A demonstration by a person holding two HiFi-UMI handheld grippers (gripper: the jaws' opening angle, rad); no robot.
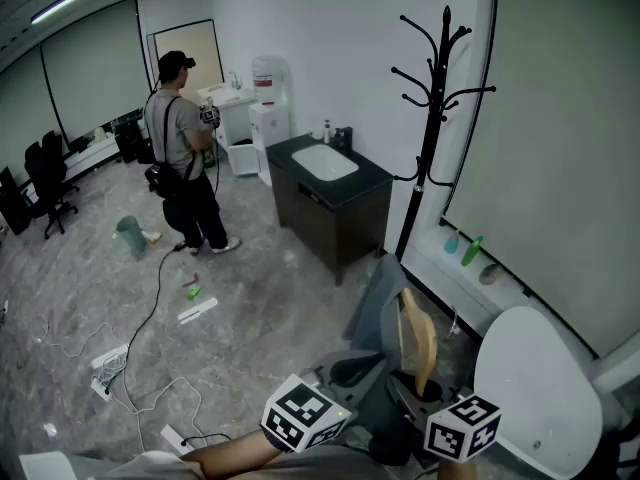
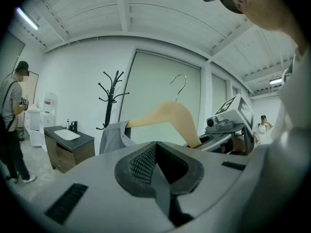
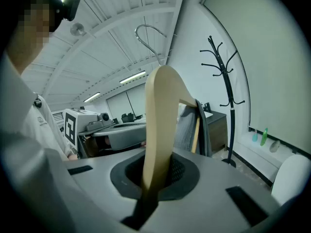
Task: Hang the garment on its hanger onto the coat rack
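A black coat rack (image 1: 432, 118) stands by the window wall, past the sink cabinet. My right gripper (image 1: 425, 393) is shut on one arm of a pale wooden hanger (image 1: 418, 338) and holds it upright. The hanger's metal hook (image 3: 148, 33) points up. A grey garment (image 1: 378, 303) hangs off the hanger's far arm, toward the rack. In the right gripper view the wood (image 3: 160, 125) runs straight down between the jaws. My left gripper (image 1: 350, 370) sits just left of the hanger, jaws together and empty (image 2: 158, 166). The rack (image 2: 112, 96) is well beyond both grippers.
A black sink cabinet (image 1: 328, 193) stands left of the rack. A person (image 1: 185, 153) stands on the far floor, and cables (image 1: 150, 308) trail across it. Bottles (image 1: 472, 250) line the window ledge. A white rounded seat (image 1: 535, 388) is close at my right.
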